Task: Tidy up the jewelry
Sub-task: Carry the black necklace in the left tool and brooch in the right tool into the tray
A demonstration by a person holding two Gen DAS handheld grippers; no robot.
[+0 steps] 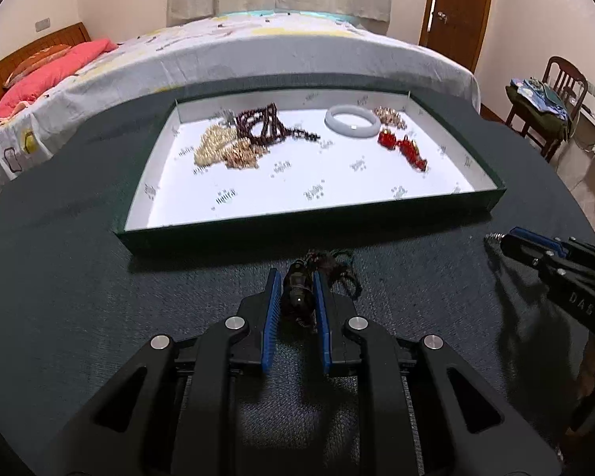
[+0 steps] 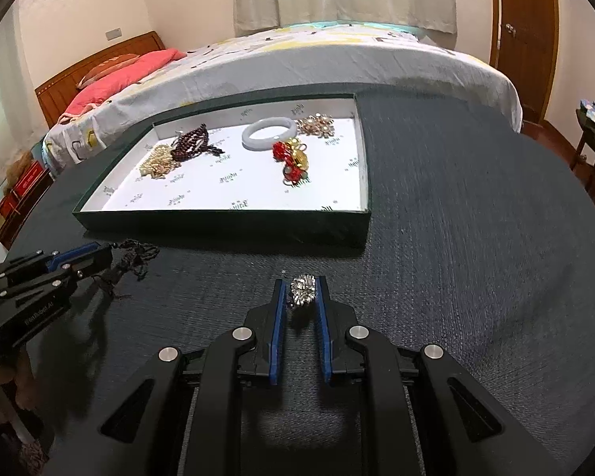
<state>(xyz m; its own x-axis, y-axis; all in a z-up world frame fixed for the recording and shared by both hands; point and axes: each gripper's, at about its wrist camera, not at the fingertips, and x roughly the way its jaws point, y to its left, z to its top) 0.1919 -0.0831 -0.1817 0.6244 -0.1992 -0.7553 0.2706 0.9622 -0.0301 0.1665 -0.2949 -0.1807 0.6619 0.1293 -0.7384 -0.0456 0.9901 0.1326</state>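
Observation:
My left gripper (image 1: 295, 279) is shut on a dark beaded bracelet with cords (image 1: 299, 297), just above the dark tablecloth in front of the tray. My right gripper (image 2: 302, 283) is shut on a silver sparkly brooch (image 2: 303, 290), low over the cloth. A green tray with a white floor (image 1: 317, 222) lies ahead. It holds pearl strands (image 1: 214, 146), dark red beads (image 1: 261, 123), a white jade bangle (image 1: 352, 121), a gold piece (image 1: 388, 115) and red ornaments (image 1: 402, 146). The left gripper also shows in the right wrist view (image 2: 111, 254), with the bracelet's cords (image 2: 139, 254) trailing from it.
The round table (image 2: 476, 218) has a dark cloth. A bed (image 1: 258, 47) stands behind it, a wooden chair with clothes (image 1: 551, 99) at the right, and a door (image 1: 460, 4) at the back. Red boxes (image 2: 23, 190) lie on the floor at the left.

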